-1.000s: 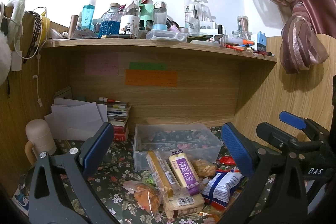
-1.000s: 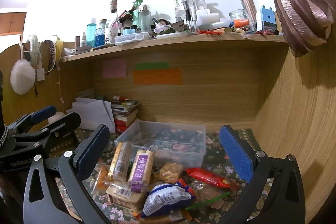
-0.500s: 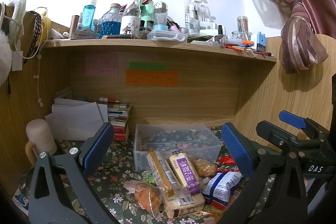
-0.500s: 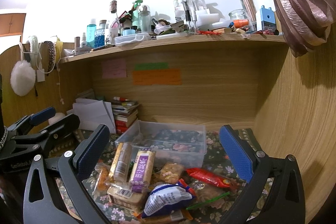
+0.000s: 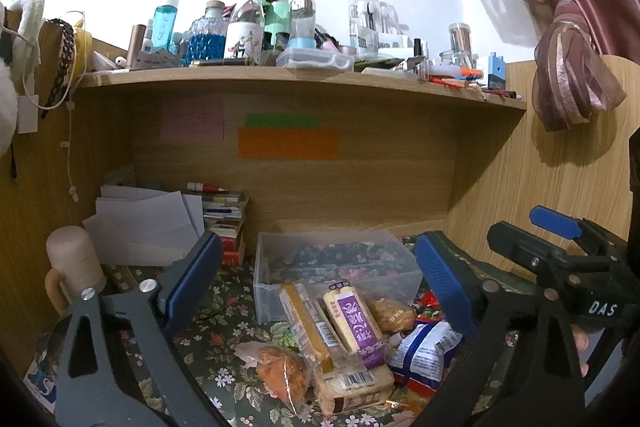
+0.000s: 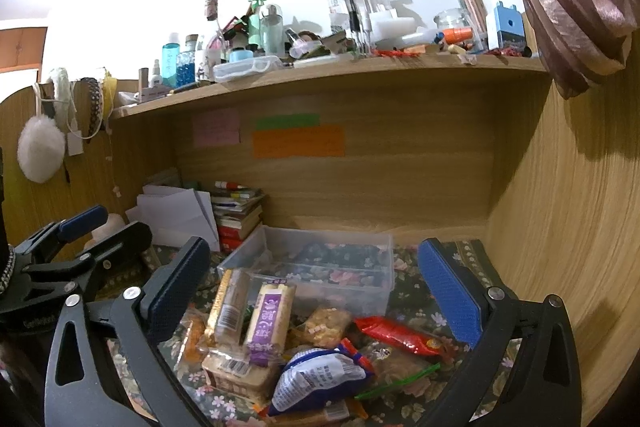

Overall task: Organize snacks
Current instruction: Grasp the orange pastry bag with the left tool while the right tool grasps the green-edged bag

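Snacks (image 6: 280, 339), a heap of crinkled wrapped packets, lie on the floral-clothed desk just before the clear plastic box (image 6: 320, 267), apparently empty. We judge sorting not yet begun. Left gripper (image 5: 318, 279), jaws wide, has just been closing slightly on nothing; right gripper (image 6: 316, 287) gapes empty. Next: descend on one packet.

The white letters "DAS" are showing on the black body of the right tongs (image 5: 600, 308) in the left wrist view. White characters are standing on the purple label of a yellow snack bar (image 5: 354, 323), but they are not reading clearly. Barcodes are showing on the biscuit pack (image 6: 234, 367); their digits are too small. The sticky notes (image 5: 288, 143) are showing no legible writing.
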Tool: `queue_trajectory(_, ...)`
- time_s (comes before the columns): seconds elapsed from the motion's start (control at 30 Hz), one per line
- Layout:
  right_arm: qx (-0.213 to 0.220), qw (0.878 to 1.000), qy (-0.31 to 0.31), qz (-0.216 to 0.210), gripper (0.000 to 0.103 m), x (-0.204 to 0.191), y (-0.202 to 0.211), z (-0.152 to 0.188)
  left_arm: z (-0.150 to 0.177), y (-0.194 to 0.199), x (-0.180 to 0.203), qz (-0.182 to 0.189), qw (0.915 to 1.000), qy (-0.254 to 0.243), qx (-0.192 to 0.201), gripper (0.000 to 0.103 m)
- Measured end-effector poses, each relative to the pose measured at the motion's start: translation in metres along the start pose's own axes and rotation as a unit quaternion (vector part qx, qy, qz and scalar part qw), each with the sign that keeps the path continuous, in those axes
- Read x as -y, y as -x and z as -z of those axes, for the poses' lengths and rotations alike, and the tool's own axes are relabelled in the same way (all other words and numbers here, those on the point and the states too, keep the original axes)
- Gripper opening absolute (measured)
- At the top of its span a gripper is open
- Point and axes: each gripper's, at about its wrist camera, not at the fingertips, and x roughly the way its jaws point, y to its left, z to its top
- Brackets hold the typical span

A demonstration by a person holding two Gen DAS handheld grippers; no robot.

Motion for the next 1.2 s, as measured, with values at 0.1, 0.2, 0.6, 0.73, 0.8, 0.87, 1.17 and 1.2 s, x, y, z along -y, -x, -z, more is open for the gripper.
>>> queue_trajectory(0.1, -0.013, 1.000, -0.001, 0.007, 0.096, 0.007, -0.005, 0.004, 0.003, -0.008, -0.005, -0.001, 0.9999, 0.004, -0.015, 0.087)
queue_trajectory(0.2, -0.038, 0.999, -0.005, 0.013, 0.088, 0.017, -0.013, 0.010, 0.009, -0.018, -0.013, -0.003, 0.9993, 0.007, -0.037, 0.084)
queue_trajectory(0.6, -0.144, 0.989, -0.025, 0.031, 0.075, 0.053, -0.039, 0.053, 0.063, -0.066, -0.050, -0.030, 0.9872, 0.022, -0.155, 0.078)
queue_trajectory(0.73, -0.169, 0.984, -0.032, 0.045, 0.074, 0.066, -0.046, 0.063, 0.079, -0.077, -0.059, -0.035, 0.9820, 0.026, -0.184, 0.078)
queue_trajectory(0.8, -0.177, 0.982, -0.036, 0.049, 0.074, 0.070, -0.049, 0.067, 0.087, -0.084, -0.062, -0.037, 0.9785, 0.029, -0.201, 0.078)
queue_trajectory(0.87, -0.184, 0.981, -0.041, 0.051, 0.075, 0.075, -0.053, 0.070, 0.095, -0.092, -0.066, -0.036, 0.9746, 0.034, -0.218, 0.078)
queue_trajectory(1.17, -0.207, 0.976, -0.053, 0.049, 0.075, 0.087, -0.069, 0.076, 0.109, -0.110, -0.064, -0.016, 0.9667, 0.044, -0.252, 0.087)
queue_trajectory(1.2, -0.209, 0.975, -0.054, 0.049, 0.075, 0.088, -0.071, 0.077, 0.111, -0.113, -0.065, -0.012, 0.9653, 0.049, -0.256, 0.089)
